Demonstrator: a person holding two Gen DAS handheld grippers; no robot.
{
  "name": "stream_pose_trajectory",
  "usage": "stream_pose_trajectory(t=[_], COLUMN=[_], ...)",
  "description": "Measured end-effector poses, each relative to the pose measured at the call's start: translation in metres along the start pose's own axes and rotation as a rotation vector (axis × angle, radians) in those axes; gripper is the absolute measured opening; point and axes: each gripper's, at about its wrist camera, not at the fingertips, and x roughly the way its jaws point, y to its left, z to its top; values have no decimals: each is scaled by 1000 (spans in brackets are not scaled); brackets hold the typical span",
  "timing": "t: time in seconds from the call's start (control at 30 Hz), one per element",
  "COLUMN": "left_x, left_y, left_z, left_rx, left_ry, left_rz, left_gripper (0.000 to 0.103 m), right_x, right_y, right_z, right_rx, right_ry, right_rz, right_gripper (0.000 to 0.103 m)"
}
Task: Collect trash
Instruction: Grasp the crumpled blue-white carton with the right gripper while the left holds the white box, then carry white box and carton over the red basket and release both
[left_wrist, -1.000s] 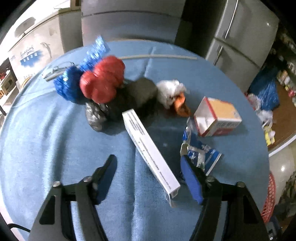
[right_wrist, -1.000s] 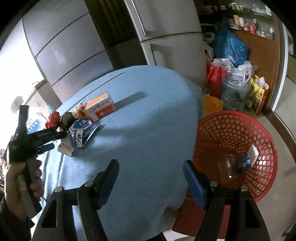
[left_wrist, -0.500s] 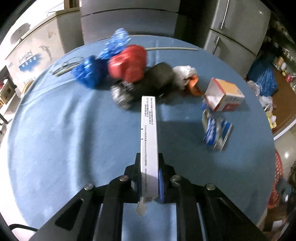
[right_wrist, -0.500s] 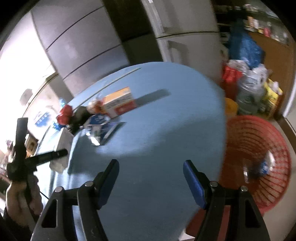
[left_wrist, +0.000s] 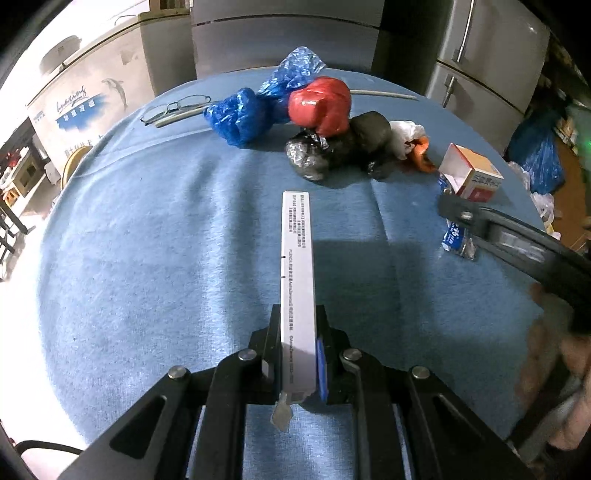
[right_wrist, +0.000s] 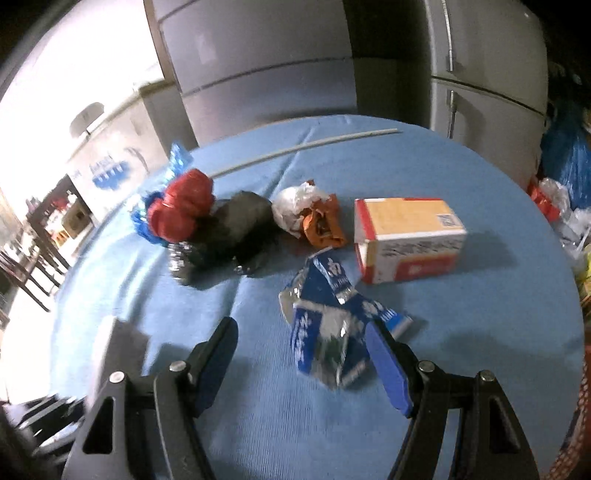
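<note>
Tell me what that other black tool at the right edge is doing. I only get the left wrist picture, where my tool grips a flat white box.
Observer: The right tool is open, with the crumpled blue-and-silver wrapper between its fingers and not yet pinched.
Operator: And where does the trash end up?
Observer: A red mesh basket shows at the lower right edge of the right wrist view, past the rim of the blue-clothed table.
Operator: Anything on that orange-and-red carton I'm missing?
Observer: The orange-and-red carton has a QR code printed near one corner of its top face.
</note>
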Motion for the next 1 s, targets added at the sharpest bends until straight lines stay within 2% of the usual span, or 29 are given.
stream_pose_trajectory(t=[0.03,0.13,0.17,0.37,0.63,1.0], left_x=[1,3,4,4,-1,-10], left_y=[0,-3,-4,-5,-11,-42], left_z=[1,2,2,2,1,-3], left_rx=[1,11,14,20,38,101], left_ry=[0,-3,-2,-11,-19,-33], left_rz=[1,2,1,1,4,10], left_gripper=[15,15,15,15,15,15], right_x=[8,22,22,9,-42,-97], right_y=[4,1,-4,-21,-48,-72], right_z=[1,0,0,-7,-32,-67], right_rx=[-22,-25,-9,46,121,185], right_ry=[12,46,44,34,-41,-91], right_rz=[-17,-51,-48,-1,45,73], right_gripper=[74,47,44,42,42,42])
